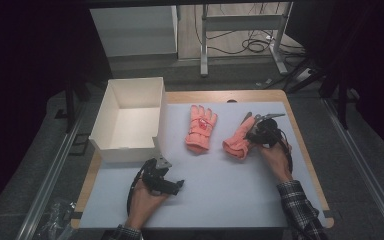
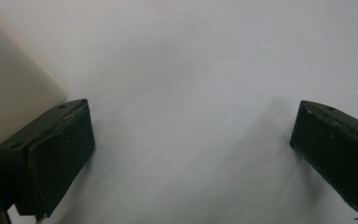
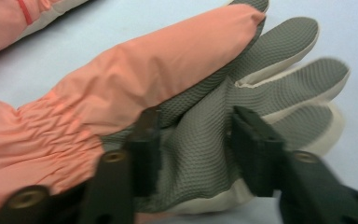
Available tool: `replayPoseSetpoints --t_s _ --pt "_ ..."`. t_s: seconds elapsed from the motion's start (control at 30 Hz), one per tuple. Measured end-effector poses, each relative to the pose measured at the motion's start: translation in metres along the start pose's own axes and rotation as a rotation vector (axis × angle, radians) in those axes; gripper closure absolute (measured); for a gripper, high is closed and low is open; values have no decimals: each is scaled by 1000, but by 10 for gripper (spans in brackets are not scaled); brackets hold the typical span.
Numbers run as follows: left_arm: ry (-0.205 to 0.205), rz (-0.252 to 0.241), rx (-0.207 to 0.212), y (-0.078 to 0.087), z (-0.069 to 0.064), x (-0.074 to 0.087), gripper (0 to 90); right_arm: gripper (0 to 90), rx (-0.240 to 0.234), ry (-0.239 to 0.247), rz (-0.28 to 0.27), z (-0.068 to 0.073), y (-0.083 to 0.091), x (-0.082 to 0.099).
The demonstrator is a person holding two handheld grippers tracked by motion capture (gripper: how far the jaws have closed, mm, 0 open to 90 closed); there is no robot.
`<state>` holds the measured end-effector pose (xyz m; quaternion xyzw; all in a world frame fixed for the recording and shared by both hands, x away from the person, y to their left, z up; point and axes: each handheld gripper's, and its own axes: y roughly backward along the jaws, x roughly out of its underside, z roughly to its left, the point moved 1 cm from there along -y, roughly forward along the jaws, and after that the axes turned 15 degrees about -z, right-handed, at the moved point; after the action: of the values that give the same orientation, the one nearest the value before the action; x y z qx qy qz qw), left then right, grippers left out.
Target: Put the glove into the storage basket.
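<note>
Right gripper [image 3: 193,151] pinching glove [image 3: 135,88] at grey palm, frame centre. Likely handling soft, light, floppy; gripping padded palm fold looking safest. Left gripper [image 2: 191,154] resting spread.

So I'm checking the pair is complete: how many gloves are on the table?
2. One glove lies flat mid-table, right of the white box. The other glove lies further right, with the right gripper closing on its grey palm side. The box's near inside corner is hidden.
</note>
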<state>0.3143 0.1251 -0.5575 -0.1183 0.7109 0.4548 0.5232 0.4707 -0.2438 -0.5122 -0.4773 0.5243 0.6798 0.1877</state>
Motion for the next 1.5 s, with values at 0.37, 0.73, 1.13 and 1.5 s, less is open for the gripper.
replayPoseSetpoints --t_s 0.37,0.73,1.13,1.5 --pt "-3 3 1 0 0 0 0 852 -20 -35 9 -1 3 -3" --pt "-3 3 1 0 0 0 0 853 -100 -45 -24 -4 20 -11" --pt "-3 4 1 0 0 0 0 853 -226 19 -50 7 51 -18" --pt "-3 3 1 0 0 0 0 853 -389 77 -48 34 79 -16"
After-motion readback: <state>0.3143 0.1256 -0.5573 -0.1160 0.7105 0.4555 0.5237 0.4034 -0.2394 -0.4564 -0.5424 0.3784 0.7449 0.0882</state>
